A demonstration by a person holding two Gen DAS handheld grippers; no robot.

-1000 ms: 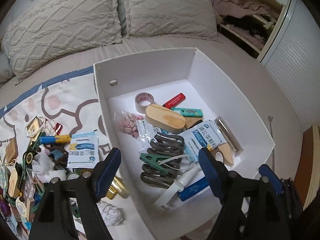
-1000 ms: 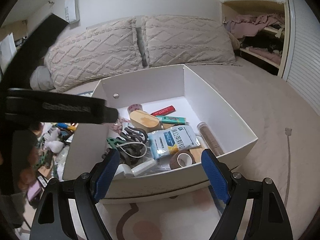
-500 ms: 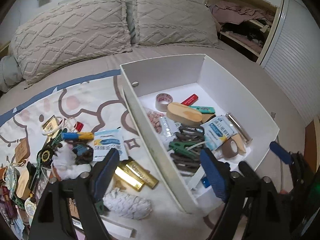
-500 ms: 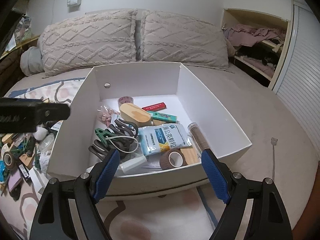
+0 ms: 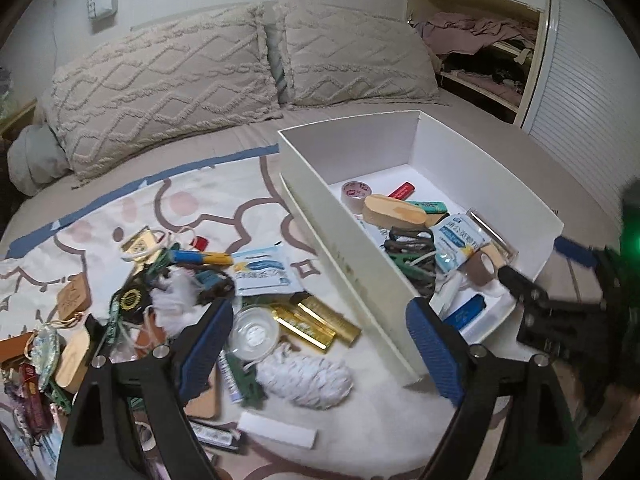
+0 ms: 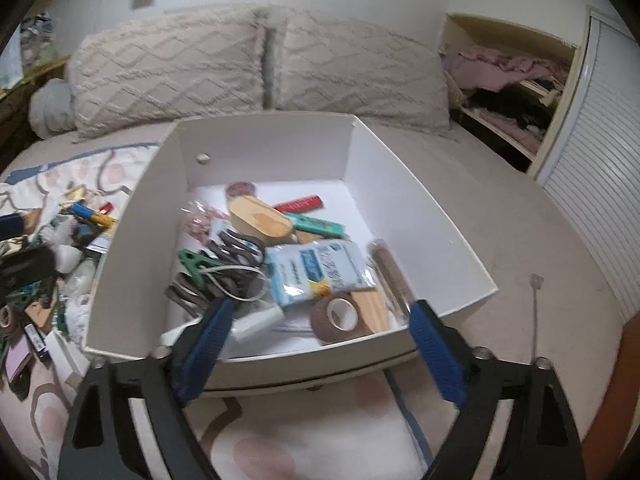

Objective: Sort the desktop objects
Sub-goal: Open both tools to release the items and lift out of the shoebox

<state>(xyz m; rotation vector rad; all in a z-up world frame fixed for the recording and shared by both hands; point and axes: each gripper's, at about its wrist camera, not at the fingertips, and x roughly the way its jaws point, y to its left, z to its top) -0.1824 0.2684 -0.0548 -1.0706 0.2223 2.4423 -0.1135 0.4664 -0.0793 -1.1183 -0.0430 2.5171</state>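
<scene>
A white box (image 5: 352, 264) sits on the bed and holds sorted items: a wooden oval case (image 6: 260, 218), a blue-white packet (image 6: 316, 270), a brown tape roll (image 6: 340, 316), a green clip (image 6: 192, 262) and lighters. Left of the box lies a loose pile on the patterned mat: gold bars (image 5: 320, 322), a white yarn bundle (image 5: 308, 376), a round clear lid (image 5: 254, 332) and a blue packet (image 5: 262, 272). My left gripper (image 5: 316, 320) hangs open above the gold bars, holding nothing. My right gripper (image 6: 322, 312) stands at the box's near wall (image 6: 280, 364), jaws opening, nothing between them.
Two knitted pillows (image 5: 160, 92) line the bed's head. An open closet with clothes (image 5: 480, 40) and a louvred door (image 6: 600, 208) stand at the right. A thin white back-scratcher (image 6: 534, 308) lies on the sheet right of the box. More clutter fills the mat's left edge (image 5: 36, 360).
The left gripper has swung left, from above the box's contents to above the loose pile beside it. The right gripper's jaws have spread wider, and the left gripper has left the middle of its view.
</scene>
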